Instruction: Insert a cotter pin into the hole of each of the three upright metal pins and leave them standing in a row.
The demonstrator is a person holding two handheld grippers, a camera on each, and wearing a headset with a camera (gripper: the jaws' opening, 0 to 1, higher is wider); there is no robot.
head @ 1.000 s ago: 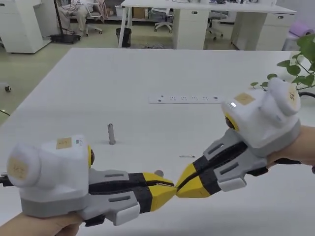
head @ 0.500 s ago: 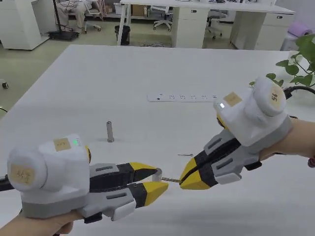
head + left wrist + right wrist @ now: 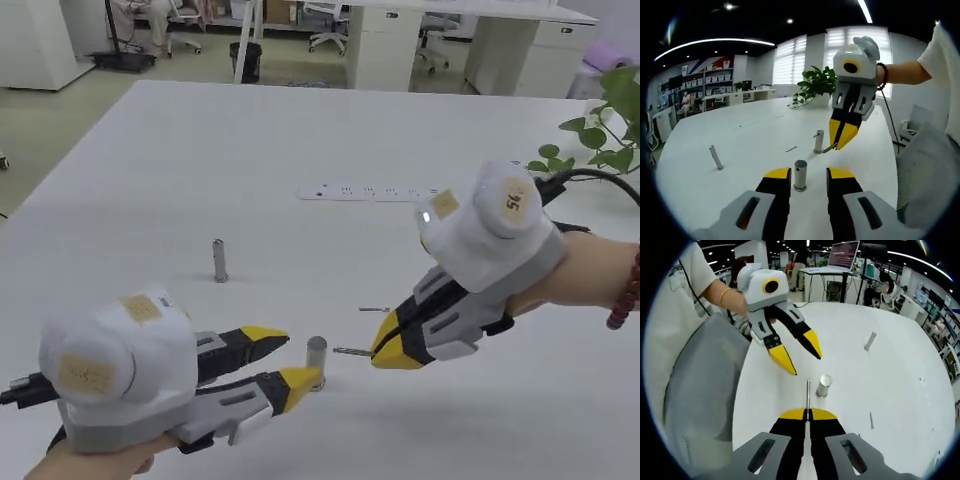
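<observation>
In the head view, the left gripper (image 3: 298,356) was seen with its jaws spread, where a second earlier they had been pressed tip to tip against the right gripper (image 3: 380,353). The near metal pin (image 3: 316,355), then almost hidden between the tips, was now left standing free on the table (image 3: 180,150), just off the lower yellow tip. The right gripper was clenched on a cotter pin (image 3: 350,351), whose free end was held just short of the near metal pin, whereas half a second before it had appeared to reach it. A far metal pin (image 3: 219,260) was seen upright well to the left, and a loose cotter pin (image 3: 374,309) lay flat on the table. In the left gripper view, the near metal pin (image 3: 800,175) was framed between the parted jaws of the left gripper (image 3: 809,176) and touched by neither. The right gripper (image 3: 841,142) hung beyond it, with a third metal pin (image 3: 818,141) upright just beside its tips. In the right gripper view, the cotter pin (image 3: 808,392) was shown clamped in the right gripper (image 3: 808,412), its end beside the near metal pin (image 3: 824,385) rather than in it, and the left gripper (image 3: 803,361) was open and drawn clear. The insertion was therefore judged not yet made: the pin had been released upright, but the cotter pin remained to be lined up again.
</observation>
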